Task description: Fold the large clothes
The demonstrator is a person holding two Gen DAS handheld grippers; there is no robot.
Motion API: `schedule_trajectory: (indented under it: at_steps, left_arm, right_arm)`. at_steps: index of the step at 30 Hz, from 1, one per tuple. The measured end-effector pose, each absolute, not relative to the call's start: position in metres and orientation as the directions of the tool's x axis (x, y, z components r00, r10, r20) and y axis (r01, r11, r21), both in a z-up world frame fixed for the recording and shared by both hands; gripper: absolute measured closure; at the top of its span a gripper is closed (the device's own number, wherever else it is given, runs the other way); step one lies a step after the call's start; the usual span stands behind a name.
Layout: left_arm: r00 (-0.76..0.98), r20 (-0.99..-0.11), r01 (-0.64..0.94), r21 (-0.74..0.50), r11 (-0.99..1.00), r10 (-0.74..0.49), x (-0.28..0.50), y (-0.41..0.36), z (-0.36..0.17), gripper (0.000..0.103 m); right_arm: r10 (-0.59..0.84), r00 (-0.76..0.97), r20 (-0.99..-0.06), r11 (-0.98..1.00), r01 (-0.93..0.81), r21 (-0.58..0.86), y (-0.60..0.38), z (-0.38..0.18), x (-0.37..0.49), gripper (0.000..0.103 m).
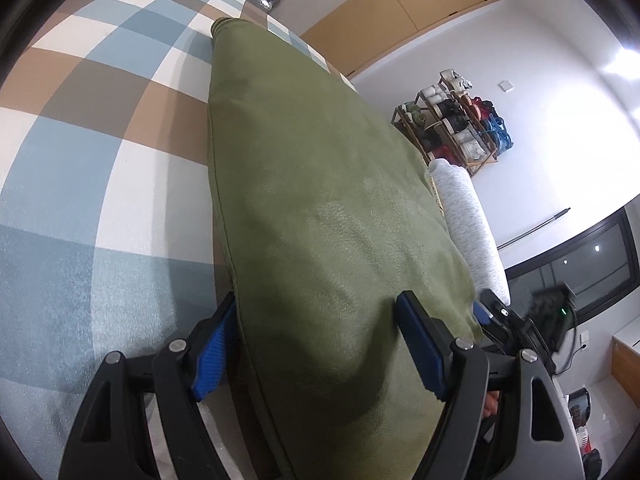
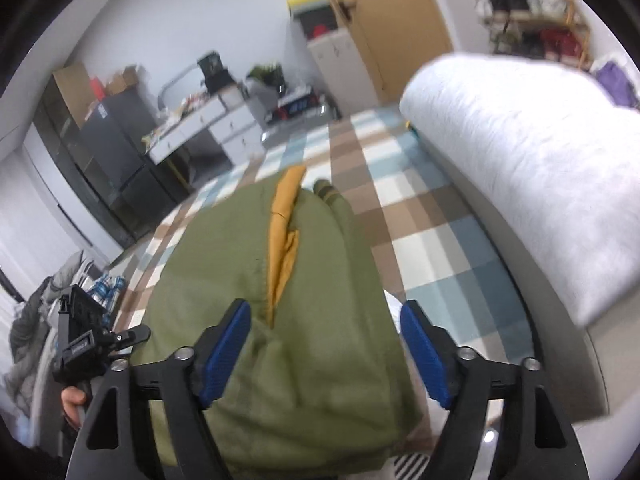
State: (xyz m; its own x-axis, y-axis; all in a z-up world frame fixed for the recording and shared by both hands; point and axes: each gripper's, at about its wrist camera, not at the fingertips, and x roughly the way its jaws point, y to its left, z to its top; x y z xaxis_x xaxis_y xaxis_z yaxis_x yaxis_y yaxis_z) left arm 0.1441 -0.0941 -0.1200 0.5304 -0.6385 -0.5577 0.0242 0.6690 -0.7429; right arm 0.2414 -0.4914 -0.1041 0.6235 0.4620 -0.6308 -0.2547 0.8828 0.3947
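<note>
- My worry: the olive-green fleece garment [image 1: 320, 200] could slump and lose its fold on the checked blue, brown and white mat [image 1: 100, 140] if I lift one side unevenly.
- My left hand-held gripper [image 1: 316, 344] stands wide, garment edge between the pads, apparently unpinched.
- My right hand-held gripper [image 2: 326, 352], low in frame, is spread open above the green cloth, gripping nothing.

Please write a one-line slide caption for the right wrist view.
Open right tool above a green garment with orange lining, spread on a checked bed cover.
</note>
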Motion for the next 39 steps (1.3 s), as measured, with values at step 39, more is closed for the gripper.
schedule_trajectory:
  at_steps: [39]
  left_arm:
    - [0.456,-0.657,0.227,-0.567,0.792,-0.6,0.147,-0.097,-0.091,0.06]
  right_arm:
    - [0.706,0.46,-0.538,0.695,-0.309,0.649,-0.443,-0.174,0.208,0.063]
